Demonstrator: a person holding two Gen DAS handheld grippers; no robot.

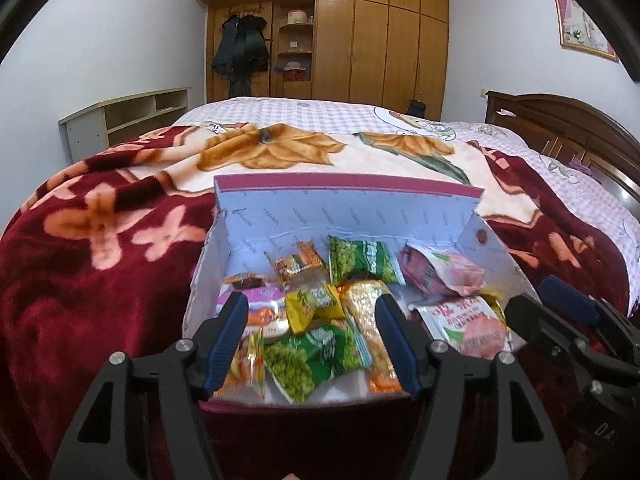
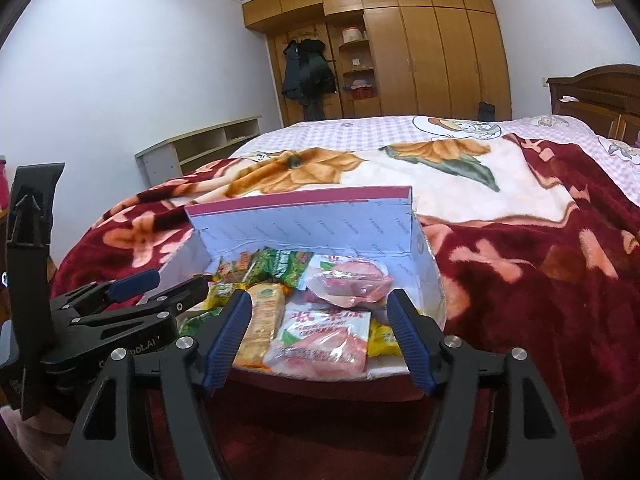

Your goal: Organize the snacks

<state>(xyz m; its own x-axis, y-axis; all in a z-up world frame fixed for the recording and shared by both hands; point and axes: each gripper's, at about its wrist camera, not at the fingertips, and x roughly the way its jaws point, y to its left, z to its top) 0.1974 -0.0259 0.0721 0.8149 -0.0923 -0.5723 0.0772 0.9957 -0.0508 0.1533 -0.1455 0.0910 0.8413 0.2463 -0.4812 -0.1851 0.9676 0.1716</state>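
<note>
Snacks fill the open box (image 1: 280,216), which sits on the red floral blanket (image 1: 80,264) directly ahead of both claws. Only the left wrist view shows the green pea packets (image 1: 362,258) and yellow packet (image 1: 314,304) clearly, lying between the spread fingers of the left gripper (image 1: 312,312), which gapes wide and holds nothing. The right wrist view shows the right gripper (image 2: 320,312) equally wide and empty, a pink-and-white packet (image 2: 320,340) between its fingers and a pink pouch (image 2: 352,280) just beyond. Each claw appears at the edge of the other's view. Farther off stand a wooden wardrobe (image 2: 420,52), hanging dark coats (image 2: 308,68) and a low shelf (image 1: 124,120).
</note>
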